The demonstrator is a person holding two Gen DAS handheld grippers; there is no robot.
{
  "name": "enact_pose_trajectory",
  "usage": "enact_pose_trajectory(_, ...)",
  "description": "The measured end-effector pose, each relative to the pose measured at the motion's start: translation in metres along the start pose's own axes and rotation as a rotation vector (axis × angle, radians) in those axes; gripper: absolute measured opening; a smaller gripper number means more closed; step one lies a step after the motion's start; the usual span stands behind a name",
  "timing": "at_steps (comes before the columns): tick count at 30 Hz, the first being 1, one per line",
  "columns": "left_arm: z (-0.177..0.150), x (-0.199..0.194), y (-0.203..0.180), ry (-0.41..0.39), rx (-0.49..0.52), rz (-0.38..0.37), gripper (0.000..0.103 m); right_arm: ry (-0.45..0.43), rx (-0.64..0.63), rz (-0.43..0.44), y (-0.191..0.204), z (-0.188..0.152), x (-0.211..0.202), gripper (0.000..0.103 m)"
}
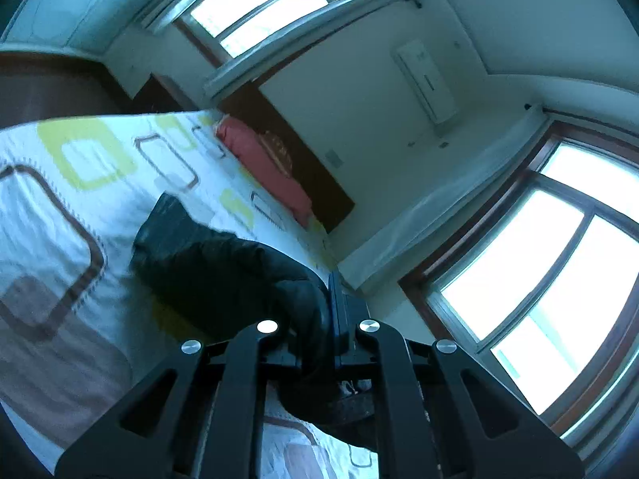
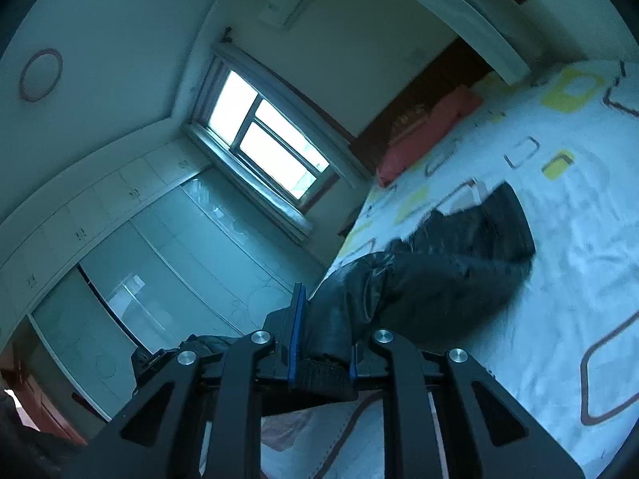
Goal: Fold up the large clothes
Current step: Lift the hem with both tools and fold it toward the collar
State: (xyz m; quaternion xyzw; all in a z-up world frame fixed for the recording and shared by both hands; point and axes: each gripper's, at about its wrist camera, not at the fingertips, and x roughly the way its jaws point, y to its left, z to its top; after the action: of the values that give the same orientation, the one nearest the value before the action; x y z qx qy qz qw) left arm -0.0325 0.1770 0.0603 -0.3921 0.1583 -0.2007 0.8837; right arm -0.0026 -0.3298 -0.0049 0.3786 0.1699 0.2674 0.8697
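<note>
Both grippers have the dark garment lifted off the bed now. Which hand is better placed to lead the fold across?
Probably the right. The right gripper is shut on the dark garment, which trails clearly across the bedspread. The left gripper also clamps it, but bunched fabric hides that edge.

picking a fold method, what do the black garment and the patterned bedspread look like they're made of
Black garment: probably a padded synthetic shell such as nylon or polyester; it has a slight sheen, puffy bulk and stitched ridges. A ribbed band at its end looks knitted.

Patterned bedspread: likely matte woven cotton or a blend; no shine, soft shallow wrinkles, printed rounded rectangles. The blur leaves the weave unclear.
</note>
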Motion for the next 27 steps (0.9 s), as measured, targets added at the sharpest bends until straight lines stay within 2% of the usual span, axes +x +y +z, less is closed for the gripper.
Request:
enact_pose_trajectory(5,0.012,0.037,0.019,0.023,-0.010,0.055,0.009,0.030,0.020,-0.028,-0.024,0.014,0.042,0.017)
enact_pose_trajectory(9,0.028,0.084,0.042,0.043,-0.028,0.100,0.009,0.037,0.045,-0.029,-0.043,0.033,0.080,0.017)
enact_pose_trajectory(13,0.048,0.147,0.057,0.058,0.004,0.163,0.009,0.048,0.059,-0.062,-0.065,0.062,0.135,0.017)
enact_pose_trajectory(20,0.070,0.255,0.090,0.119,0.026,0.290,0.009,0.115,0.140,-0.192,-0.133,0.092,0.234,0.017)
enact_pose_trajectory(27,0.071,0.341,0.153,0.183,0.039,0.453,0.009,0.189,0.208,-0.348,-0.210,0.094,0.304,0.017)
